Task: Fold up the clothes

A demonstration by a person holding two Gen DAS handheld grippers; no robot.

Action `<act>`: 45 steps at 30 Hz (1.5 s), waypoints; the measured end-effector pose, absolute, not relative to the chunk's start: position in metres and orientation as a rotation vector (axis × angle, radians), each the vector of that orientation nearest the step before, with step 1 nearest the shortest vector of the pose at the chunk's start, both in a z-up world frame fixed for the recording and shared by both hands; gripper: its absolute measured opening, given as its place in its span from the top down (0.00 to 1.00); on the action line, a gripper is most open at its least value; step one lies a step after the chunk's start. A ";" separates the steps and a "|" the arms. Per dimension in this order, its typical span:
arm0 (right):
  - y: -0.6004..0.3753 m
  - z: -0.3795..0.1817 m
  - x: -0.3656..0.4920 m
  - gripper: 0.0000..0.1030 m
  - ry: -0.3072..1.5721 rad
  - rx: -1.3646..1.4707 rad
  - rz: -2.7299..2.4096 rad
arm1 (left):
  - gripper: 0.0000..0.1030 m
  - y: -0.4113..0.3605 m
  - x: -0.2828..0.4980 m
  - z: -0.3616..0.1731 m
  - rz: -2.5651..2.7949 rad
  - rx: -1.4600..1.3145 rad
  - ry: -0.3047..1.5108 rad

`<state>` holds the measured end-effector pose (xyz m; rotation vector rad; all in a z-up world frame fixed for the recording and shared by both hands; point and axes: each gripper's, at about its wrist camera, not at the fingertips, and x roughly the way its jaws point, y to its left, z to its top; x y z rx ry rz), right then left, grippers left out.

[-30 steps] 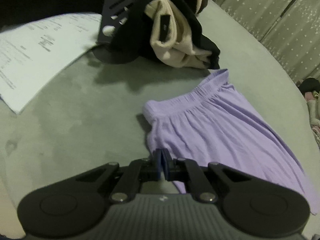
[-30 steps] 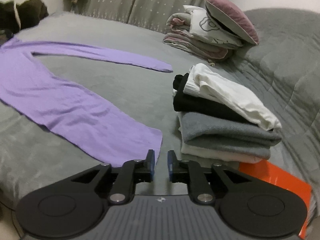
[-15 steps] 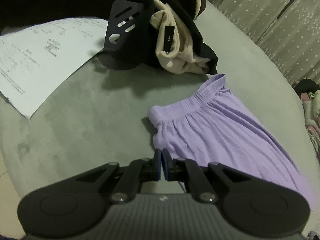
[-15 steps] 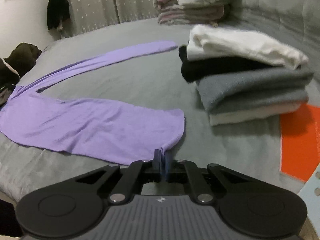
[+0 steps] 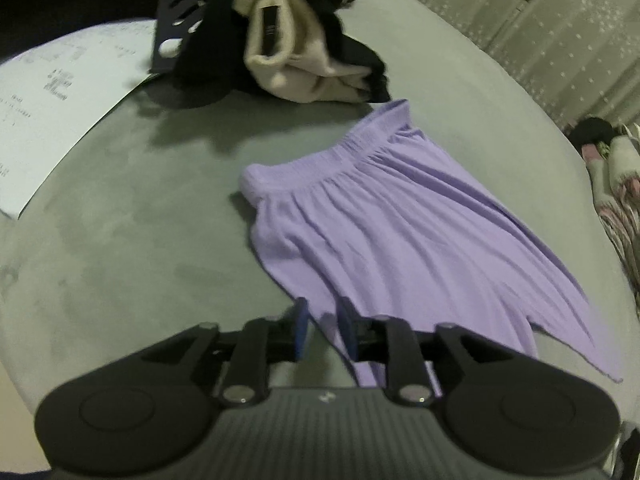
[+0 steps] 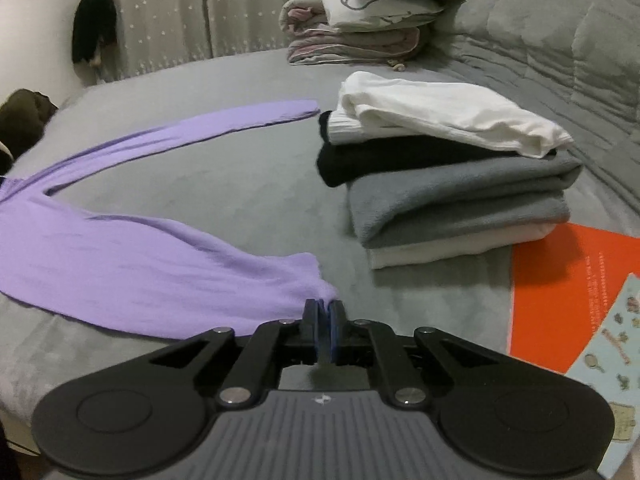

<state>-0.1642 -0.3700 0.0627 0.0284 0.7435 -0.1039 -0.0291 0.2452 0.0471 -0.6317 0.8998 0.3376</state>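
Lilac trousers [image 5: 384,236] lie spread across the grey bed [image 5: 132,248], and what a soft, thin fabric it is, rippling in long folds away from the gathered elastic waistband [image 5: 328,160]. The left claw [image 5: 322,330] sits right at the near edge of the hip area, fingers spread apart with a strip of purple cloth showing in the gap between them, gripping nothing. Just beyond the waistband there's a heap of black and cream clothing [image 5: 304,52], touching or almost touching the band's far corner, and a printed sheet of paper [image 5: 56,100] off to the side of it.

Over on the other end, the right claw [image 6: 324,330] is pressed together on the hem of the near trouser leg [image 6: 152,264], the cloth bunching up into a little peak where it's pinched. The far leg [image 6: 224,124] stretches out thin and flat, well apart from the near one, the two making a wide V on the bed. Just beside the pinched hem stands a neat folded stack [image 6: 452,176]: white on top, then black, grey and cream. An orange folder [image 6: 560,288] lies next to the stack, and folded bedding with a pillow [image 6: 368,12] rests farther back.
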 end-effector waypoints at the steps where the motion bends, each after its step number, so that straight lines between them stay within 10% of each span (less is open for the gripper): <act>1: -0.371 0.062 -0.163 0.92 0.742 0.023 -0.117 | 0.77 0.243 -0.029 0.048 0.333 -0.624 0.900; 8: -0.365 0.073 -0.168 0.74 0.637 -0.051 -0.153 | 0.66 0.229 -0.026 0.050 0.255 -0.606 0.912; 45: -0.179 0.056 -0.089 0.44 0.620 -0.233 0.218 | 0.61 0.214 -0.025 0.041 0.218 -0.434 0.943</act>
